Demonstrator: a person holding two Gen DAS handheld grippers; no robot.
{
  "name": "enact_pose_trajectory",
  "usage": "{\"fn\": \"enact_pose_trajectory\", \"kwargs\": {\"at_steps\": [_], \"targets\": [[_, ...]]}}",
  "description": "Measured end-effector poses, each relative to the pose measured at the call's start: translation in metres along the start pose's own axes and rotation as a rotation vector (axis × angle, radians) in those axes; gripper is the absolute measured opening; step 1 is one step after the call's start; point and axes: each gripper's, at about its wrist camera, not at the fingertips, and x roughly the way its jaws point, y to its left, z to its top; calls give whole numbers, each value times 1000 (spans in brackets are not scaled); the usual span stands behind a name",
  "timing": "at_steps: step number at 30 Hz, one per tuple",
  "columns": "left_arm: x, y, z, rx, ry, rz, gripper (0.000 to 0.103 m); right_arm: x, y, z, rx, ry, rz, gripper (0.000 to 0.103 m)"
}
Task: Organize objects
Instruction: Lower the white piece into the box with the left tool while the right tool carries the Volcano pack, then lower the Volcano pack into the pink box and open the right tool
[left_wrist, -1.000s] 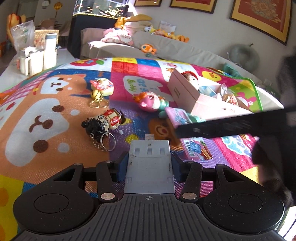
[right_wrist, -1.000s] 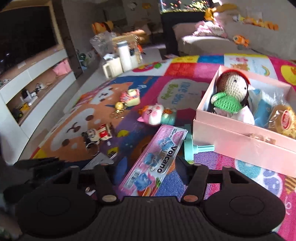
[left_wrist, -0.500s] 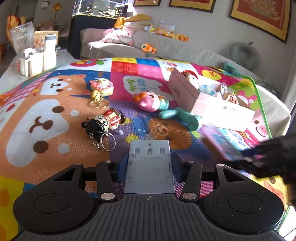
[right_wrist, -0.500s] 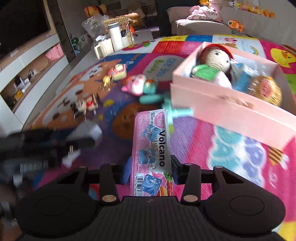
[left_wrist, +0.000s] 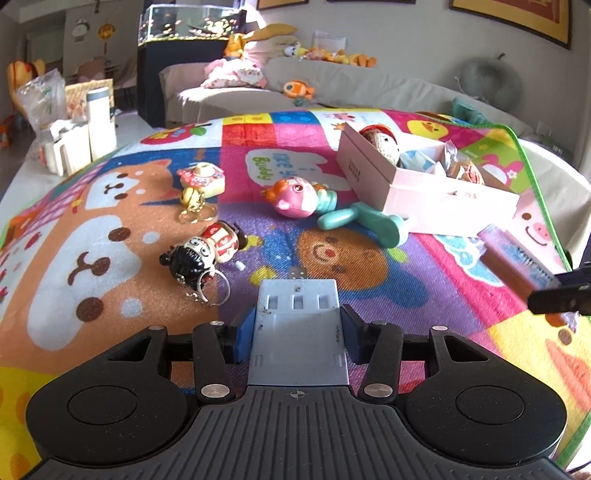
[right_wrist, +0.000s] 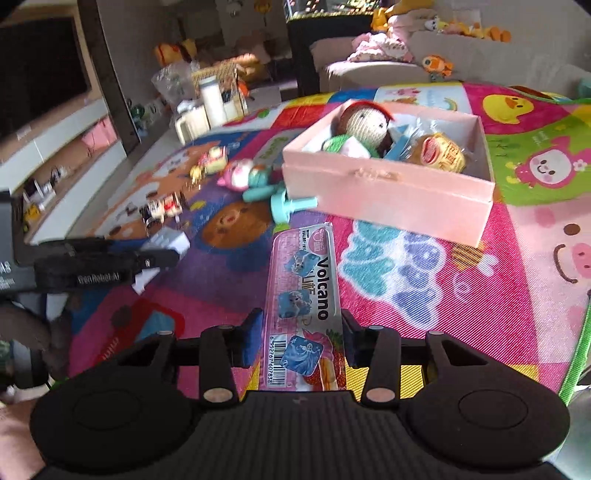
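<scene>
My right gripper is shut on a pink Volcano toothpaste box, held above the mat in front of an open pink box. That box holds a knitted doll and wrapped items. My left gripper is shut on a flat grey USB adapter, held low over the mat. In the left wrist view the pink box sits at the right, and the toothpaste box shows in the right gripper at the far right.
On the colourful play mat lie a black-haired doll keychain, a camera-shaped keychain, a pink pig toy and a teal plastic toy. Bottles and cups stand at the far left. A sofa with plush toys lies behind.
My right gripper lifted the toothpaste box off the mat and carried it right and back, clear of the left view's centre. The left gripper stayed put with the adapter.
</scene>
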Motion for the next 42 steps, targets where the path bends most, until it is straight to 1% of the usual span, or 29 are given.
{"fn": "enact_pose_trajectory", "kwargs": {"at_steps": [1,3,5,7,9,10,12,13,14,15,17,18,19,20,21,22,26,27,30,33,35,37,40,41,42], "targets": [[-2,-2,7,-11,-9,-36,53,-6,-5,2,10,-21,4,42],[-8,-11,31,-26,-61,-101,53,-17,-15,4,26,-67,2,42],[-11,-30,66,5,-127,-146,53,-24,-26,8,48,-116,-11,42],[-4,-53,101,29,-174,-180,53,-30,-38,11,86,-159,-27,42],[15,-73,134,12,-200,-235,53,-32,-49,12,129,-189,-43,42],[31,-83,148,-2,-200,-264,53,-33,-53,13,148,-200,-47,42],[67,-100,167,-29,-174,-287,53,-34,-58,13,171,-210,-47,42],[86,-107,173,-46,-149,-280,53,-34,-59,14,174,-210,-48,42],[104,-113,175,-62,-121,-254,53,-34,-60,13,171,-208,-51,42],[120,-118,173,-72,-92,-217,50,-35,-60,13,164,-208,-56,42],[141,-123,166,-77,-35,-154,50,-38,-61,11,149,-210,-76,42],[148,-122,162,-81,1,-143,51,-39,-63,10,143,-211,-87,42],[150,-119,159,-91,34,-151,50,-40,-65,10,142,-210,-96,42],[147,-114,153,-106,47,-176,50,-41,-68,9,147,-207,-103,42],[138,-106,149,-121,36,-199,50,-40,-71,10,154,-205,-109,42],[127,-99,146,-134,5,-215,50,-39,-74,11,161,-205,-113,42],[71,-68,125,-138,-153,-278,51,-34,-79,23,171,-229,-112,42],[60,-63,120,-134,-175,-282,51,-33,-79,29,165,-239,-112,42],[36,-42,89,-117,-221,-289,51,-21,-86,59,165,-254,-115,42],[29,-18,60,-145,-216,-310,51,8,-97,99,159,-255,-163,42],[28,-2,42,-202,-192,-333,50,35,-104,124,158,-223,-208,42],[27,12,29,-249,-185,-346,50,64,-112,143,175,-171,-239,42],[26,25,18,-277,-199,-347,50,98,-117,155,185,-104,-275,43],[27,28,15,-283,-205,-355,50,102,-116,156,175,-94,-296,43],[29,29,12,-295,-206,-370,50,103,-116,156,173,-91,-297,46]]}}
